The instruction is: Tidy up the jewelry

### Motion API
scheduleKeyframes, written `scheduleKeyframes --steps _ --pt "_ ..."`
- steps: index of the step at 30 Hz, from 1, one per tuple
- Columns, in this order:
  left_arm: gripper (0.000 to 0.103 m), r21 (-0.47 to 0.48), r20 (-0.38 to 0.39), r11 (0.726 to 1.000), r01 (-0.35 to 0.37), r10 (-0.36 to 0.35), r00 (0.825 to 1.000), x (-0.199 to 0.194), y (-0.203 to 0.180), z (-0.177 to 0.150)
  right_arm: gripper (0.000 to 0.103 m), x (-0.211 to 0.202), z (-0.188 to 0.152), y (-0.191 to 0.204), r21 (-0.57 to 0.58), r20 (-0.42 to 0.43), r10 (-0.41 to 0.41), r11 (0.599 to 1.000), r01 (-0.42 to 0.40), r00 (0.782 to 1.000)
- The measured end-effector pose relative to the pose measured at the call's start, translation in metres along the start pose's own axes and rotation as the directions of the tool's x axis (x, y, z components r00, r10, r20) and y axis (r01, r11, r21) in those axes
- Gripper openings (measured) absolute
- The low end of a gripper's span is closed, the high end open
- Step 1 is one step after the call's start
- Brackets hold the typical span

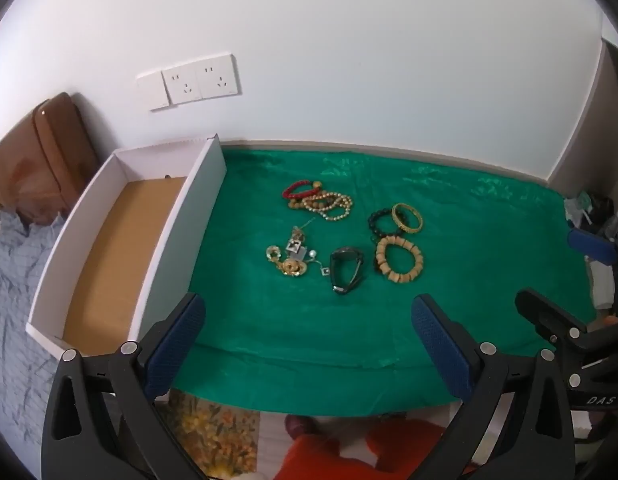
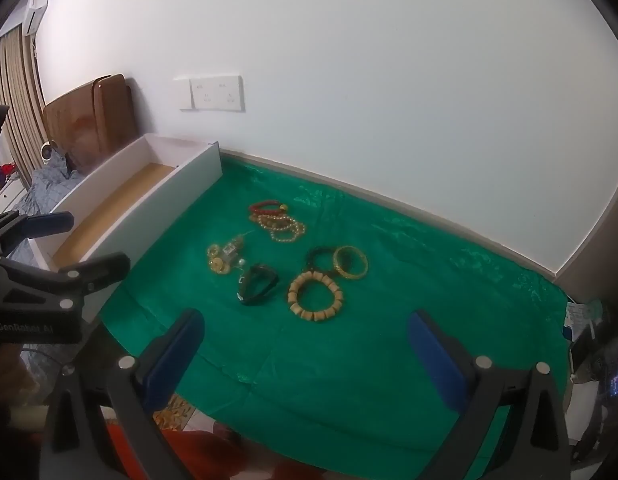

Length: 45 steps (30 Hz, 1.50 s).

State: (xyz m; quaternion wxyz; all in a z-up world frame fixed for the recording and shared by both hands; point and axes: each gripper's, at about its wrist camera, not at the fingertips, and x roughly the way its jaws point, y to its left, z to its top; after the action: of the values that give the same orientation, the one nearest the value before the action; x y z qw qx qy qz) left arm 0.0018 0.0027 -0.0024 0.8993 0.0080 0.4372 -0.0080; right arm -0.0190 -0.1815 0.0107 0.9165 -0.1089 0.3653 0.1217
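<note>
Jewelry lies on a green cloth (image 1: pixel 469 240). A wooden bead bracelet (image 1: pixel 398 259) (image 2: pixel 315 295), a gold bangle (image 1: pixel 407 217) (image 2: pixel 351 267), a dark bead bracelet (image 1: pixel 383 222) (image 2: pixel 317 258), a black band (image 1: pixel 347 269) (image 2: pixel 256 284), gold trinkets (image 1: pixel 290 258) (image 2: pixel 223 258), and red and pearl strands (image 1: pixel 319 199) (image 2: pixel 277 220) sit mid-cloth. A white box (image 1: pixel 181 216) (image 2: pixel 169 200) with a tan floor stands at the left, nothing showing inside. My left gripper (image 1: pixel 308 314) is open and empty, short of the jewelry. My right gripper (image 2: pixel 306 330) is open and empty, also short of it.
A white wall with sockets (image 1: pixel 189 84) backs the cloth. A brown headboard (image 1: pixel 49 152) and grey bedding (image 1: pixel 13 264) lie left of the box. The right gripper's body shows at the right edge of the left wrist view (image 1: pixel 557 320); the left gripper's body shows at the left edge of the right wrist view (image 2: pixel 49 276).
</note>
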Motion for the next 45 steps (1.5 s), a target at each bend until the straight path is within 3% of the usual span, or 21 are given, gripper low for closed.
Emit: scheduleKeyframes --steps 27,45 --pt "0.102 0.015 -0.036 1.0 -0.001 0.001 0.999 0.01 -0.002 -0.005 0.103 0.004 -0.001 -0.011 0.039 -0.008 0.012 0.999 -0.012 1.0" --pt "0.102 -0.001 -0.037 1.0 -0.006 0.006 0.999 0.015 0.004 0.003 0.103 0.011 0.004 0.0 0.003 0.006 0.023 1.0 -0.023 1.0"
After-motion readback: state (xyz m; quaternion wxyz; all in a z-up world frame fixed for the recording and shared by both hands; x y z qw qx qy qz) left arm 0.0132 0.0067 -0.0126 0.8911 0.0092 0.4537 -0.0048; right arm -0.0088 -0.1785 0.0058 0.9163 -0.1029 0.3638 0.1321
